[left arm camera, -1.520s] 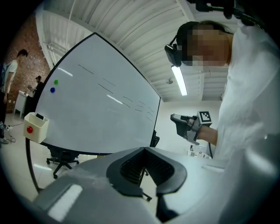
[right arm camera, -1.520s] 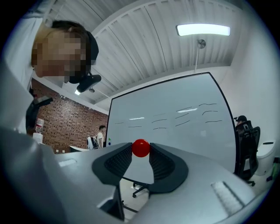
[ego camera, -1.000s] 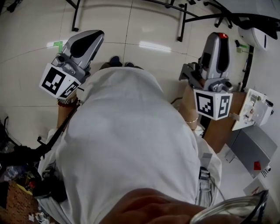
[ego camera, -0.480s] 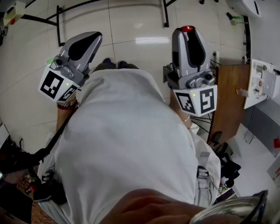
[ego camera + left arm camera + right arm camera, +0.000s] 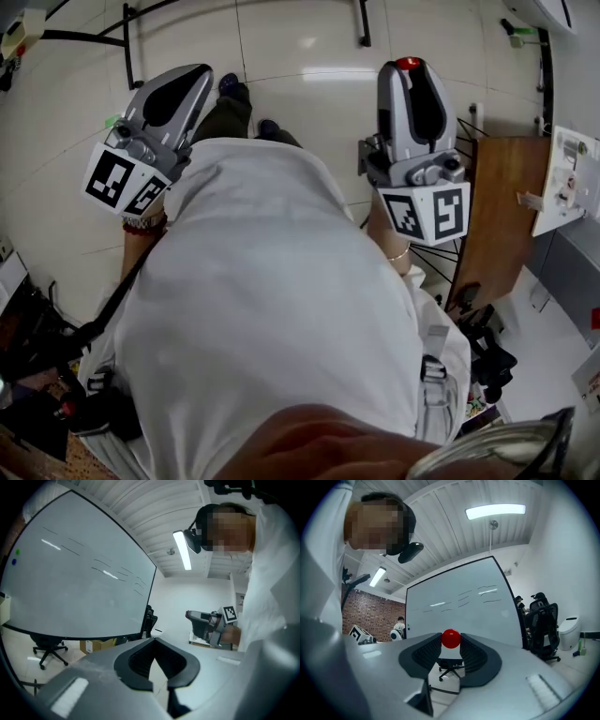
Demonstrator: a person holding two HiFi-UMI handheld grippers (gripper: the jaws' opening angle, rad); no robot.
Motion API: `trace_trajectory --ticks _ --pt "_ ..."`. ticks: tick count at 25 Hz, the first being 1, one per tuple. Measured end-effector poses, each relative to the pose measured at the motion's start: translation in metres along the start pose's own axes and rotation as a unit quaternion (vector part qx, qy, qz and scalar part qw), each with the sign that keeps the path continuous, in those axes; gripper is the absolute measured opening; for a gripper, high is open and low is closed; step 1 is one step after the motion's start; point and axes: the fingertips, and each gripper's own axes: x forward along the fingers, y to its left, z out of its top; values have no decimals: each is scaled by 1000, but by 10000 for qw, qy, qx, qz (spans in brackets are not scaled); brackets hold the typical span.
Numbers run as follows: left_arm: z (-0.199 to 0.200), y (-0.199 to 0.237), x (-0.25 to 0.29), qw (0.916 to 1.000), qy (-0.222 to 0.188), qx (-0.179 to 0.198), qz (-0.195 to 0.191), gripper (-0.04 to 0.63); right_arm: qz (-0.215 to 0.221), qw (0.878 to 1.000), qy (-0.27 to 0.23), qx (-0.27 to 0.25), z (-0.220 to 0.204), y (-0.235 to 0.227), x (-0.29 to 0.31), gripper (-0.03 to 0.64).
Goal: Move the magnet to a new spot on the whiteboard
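Note:
In the right gripper view, a red ball-shaped magnet [image 5: 451,638] is pinched between the tips of my right gripper [image 5: 451,641], which is shut on it. The head view shows the same red magnet [image 5: 407,64] at the tip of that right gripper [image 5: 409,75]. A large whiteboard [image 5: 461,606] stands some way ahead of it, apart from the magnet. My left gripper [image 5: 152,641] is shut and holds nothing, and the whiteboard [image 5: 70,573] fills its view's left side. In the head view the left gripper [image 5: 192,84] points at the floor.
Small green and blue magnets [image 5: 17,552] sit on the whiteboard's left part. Black office chairs [image 5: 541,620] stand to the right of the board, and another chair [image 5: 47,651] and cardboard boxes [image 5: 98,645] stand below it. A brown table [image 5: 497,216] is on my right.
The floor and brown table have slid in the head view as the person turns and steps. The right gripper shifted left with the magnet still in it. The left gripper barely moved.

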Motion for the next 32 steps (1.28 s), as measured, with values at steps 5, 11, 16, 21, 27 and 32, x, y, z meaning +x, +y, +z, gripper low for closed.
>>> trace_trajectory --ticks 5,11,16,21,27,32 --pt "-9 1 17 9981 199 190 -551 6 -158 9999 -23 24 0 -5 7 127" --pt "10 12 55 9955 -18 96 -941 6 -187 9998 36 -39 3 -15 33 127" --pt "50 110 38 9961 -18 230 -848 6 156 9999 55 -4 -5 26 135 127" --pt "58 172 13 9977 24 -9 -682 6 193 9996 126 -141 -9 57 180 127" --pt "59 209 12 9960 -14 -9 -897 6 -173 9997 173 -65 -18 57 213 127" --pt "41 239 13 9953 -106 -118 -956 6 -77 9995 225 -226 -29 59 245 127"
